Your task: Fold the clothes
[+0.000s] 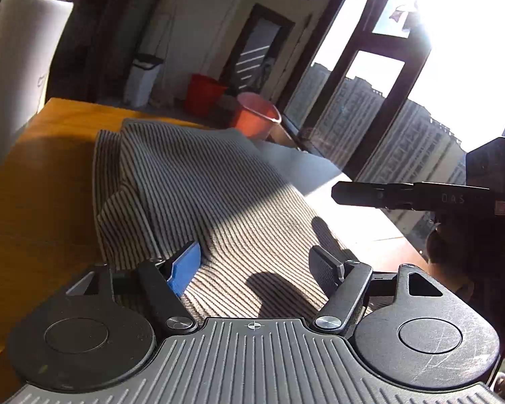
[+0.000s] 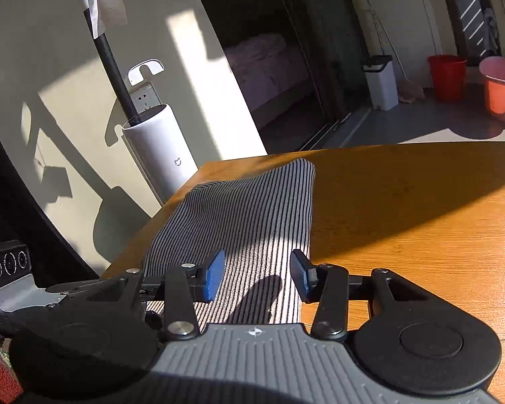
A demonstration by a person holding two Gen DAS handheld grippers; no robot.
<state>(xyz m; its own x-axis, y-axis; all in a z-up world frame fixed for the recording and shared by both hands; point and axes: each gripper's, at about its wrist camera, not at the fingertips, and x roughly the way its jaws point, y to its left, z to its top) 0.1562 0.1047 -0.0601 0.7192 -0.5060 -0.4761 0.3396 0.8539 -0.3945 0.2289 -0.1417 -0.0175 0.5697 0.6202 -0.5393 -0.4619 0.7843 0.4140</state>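
Both sets of tongs, left tongs (image 1: 257,266) and right tongs (image 2: 257,277), hang spread over the striped garment (image 1: 198,185) on the desk (image 1: 40,202). Beyond the desk stand a red bucket (image 1: 203,94) and pink basin (image 1: 257,114), contents unseen. "DAS" marks the right tongs.

- The striped garment (image 1: 198,181) looks like soft knitted cloth, matt, with fine ribbed lines.
- The table (image 2: 421,202) shows smooth wood grain with a slight sheen in the sun.
- The left gripper (image 1: 257,264) has matt black plastic arms, a ribbed grey body and bright metal pivot screws; one pad (image 1: 185,269) is matt blue.
- The right gripper (image 2: 257,274) looks the same, its round black covers finely scratched.
- The red bucket (image 2: 447,77) and pink basin (image 2: 501,91) look like smooth plastic.
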